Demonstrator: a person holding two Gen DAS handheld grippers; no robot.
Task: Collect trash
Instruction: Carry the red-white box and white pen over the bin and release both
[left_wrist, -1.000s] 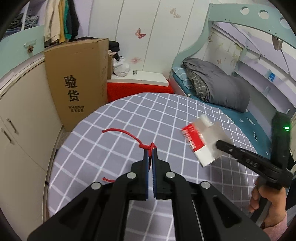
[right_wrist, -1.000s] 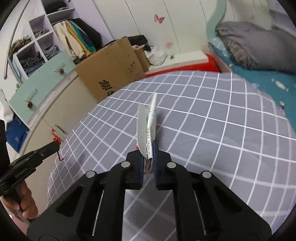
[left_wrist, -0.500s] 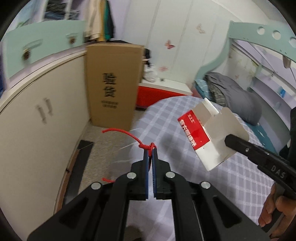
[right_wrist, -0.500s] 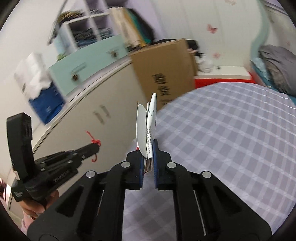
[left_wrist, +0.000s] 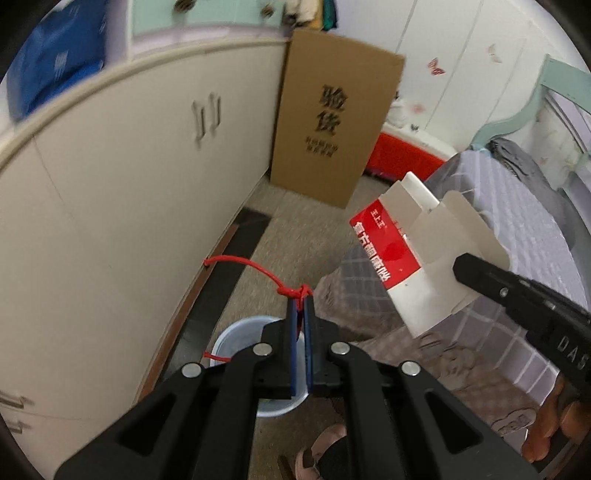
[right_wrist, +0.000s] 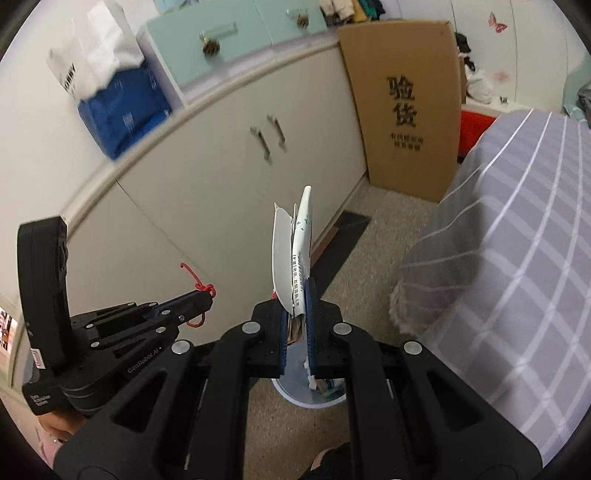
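My left gripper (left_wrist: 300, 301) is shut on a knotted red string (left_wrist: 258, 267), whose loose end curls up to the left. The same left gripper (right_wrist: 207, 295) and red string (right_wrist: 197, 286) show at the left of the right wrist view. My right gripper (right_wrist: 297, 295) is shut on a flattened red and white carton (right_wrist: 295, 254), seen edge-on. In the left wrist view that carton (left_wrist: 417, 258) hangs at the right with its flaps open. A pale blue bin (left_wrist: 236, 339) stands on the floor right below both grippers, mostly hidden; its rim (right_wrist: 306, 400) also shows under the right gripper.
A cream cabinet (left_wrist: 110, 184) curves along the left. A tall cardboard box (left_wrist: 332, 125) leans against it farther back. The table with its grey checked cloth (right_wrist: 517, 277) hangs at the right. Beige carpet (left_wrist: 295, 221) lies between them, and a pink slipper (left_wrist: 325, 450) is near the bottom.
Both grippers swung left off the tabletop and down, over the floor beside the cabinet. The bin has come into view beneath them. Both holds are unchanged.
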